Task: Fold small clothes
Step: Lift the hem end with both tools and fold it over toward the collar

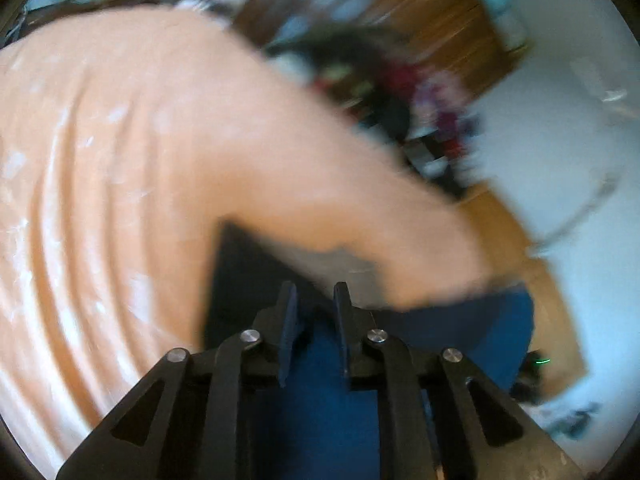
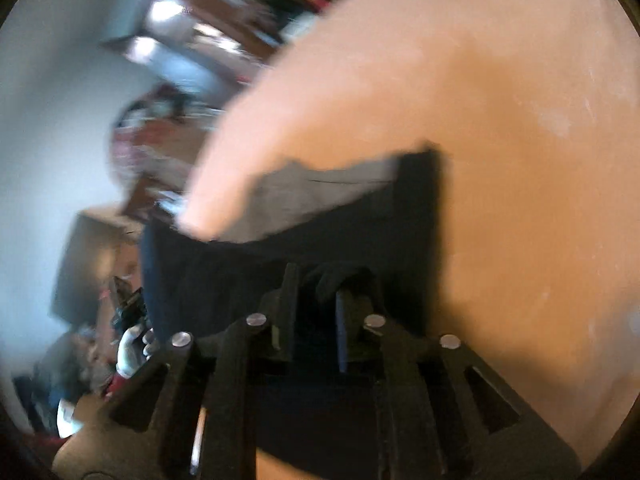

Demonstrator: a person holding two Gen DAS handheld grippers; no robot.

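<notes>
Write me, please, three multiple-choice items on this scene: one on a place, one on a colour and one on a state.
1. The garment lies over:
A. a peach sheet
B. a tiled floor
C. a glass table

2. The garment's colour is:
A. red
B. dark blue
C. yellow

3. The right tool:
A. is out of view
B. gapes wide over bare sheet
C. has dark cloth bunched between its fingers

Key:
1 A: peach fabric surrounds the garment in both views.
2 B: it shows navy in the left wrist view.
3 C: a fold of cloth sits at the fingertips in the right wrist view.
</notes>
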